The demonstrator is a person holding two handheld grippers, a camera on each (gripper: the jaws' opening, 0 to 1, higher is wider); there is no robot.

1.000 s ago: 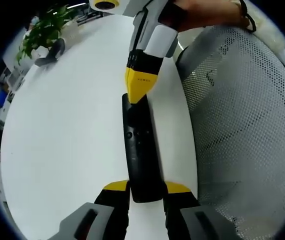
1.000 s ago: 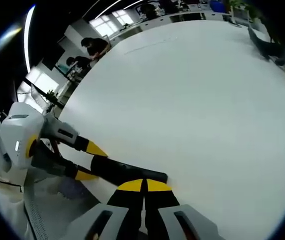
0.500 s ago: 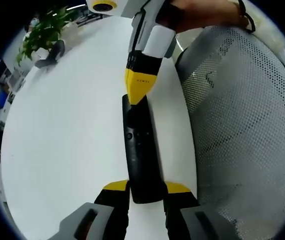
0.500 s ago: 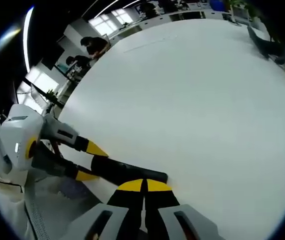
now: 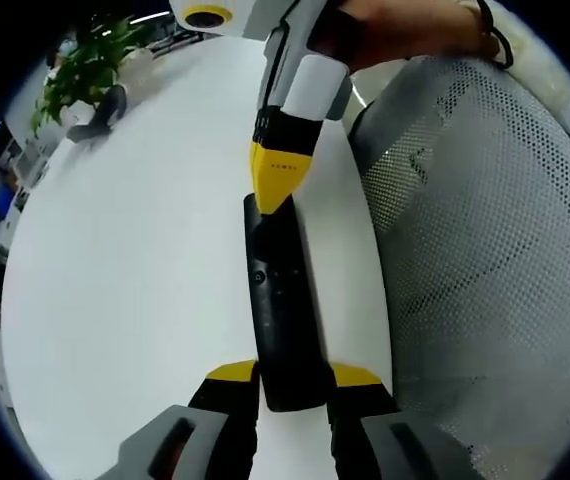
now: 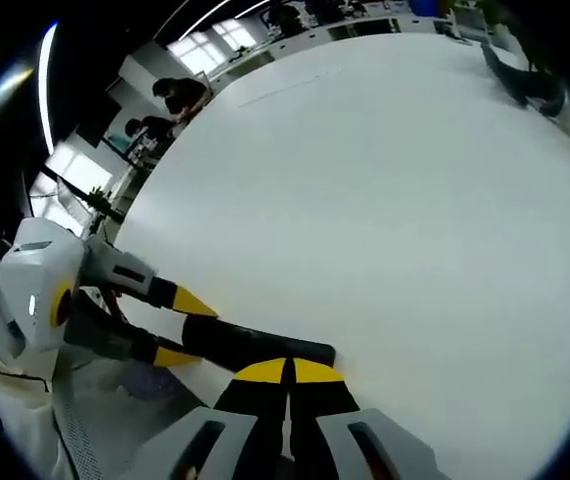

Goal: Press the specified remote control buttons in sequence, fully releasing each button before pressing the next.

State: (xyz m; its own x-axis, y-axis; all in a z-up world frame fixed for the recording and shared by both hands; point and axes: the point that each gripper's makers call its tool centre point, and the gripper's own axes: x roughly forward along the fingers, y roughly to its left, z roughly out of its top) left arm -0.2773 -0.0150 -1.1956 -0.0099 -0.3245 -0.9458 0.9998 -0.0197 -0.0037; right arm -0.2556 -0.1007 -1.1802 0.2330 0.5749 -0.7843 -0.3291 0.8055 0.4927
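a broad white table (image 6: pixel 385 180) spans the room; a grey mesh office chair (image 5: pixel 485 260) stands beside it, a leafy green potted plant (image 5: pixel 80 65) at its far edge, bright windows (image 6: pixel 220 45) behind.

The remote (image 5: pixel 281 310) has its near end hidden between the left gripper (image 5: pixel 292 378) tips and its far end under the right gripper (image 5: pixel 277 185); its button markings are too small to read; the mesh chair (image 5: pixel 485 250) runs off the picture's edge

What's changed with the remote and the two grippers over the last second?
Almost nothing. The left gripper still clamps the near end of the remote, and the shut right gripper stays at its far end. Only the cameras shifted slightly.
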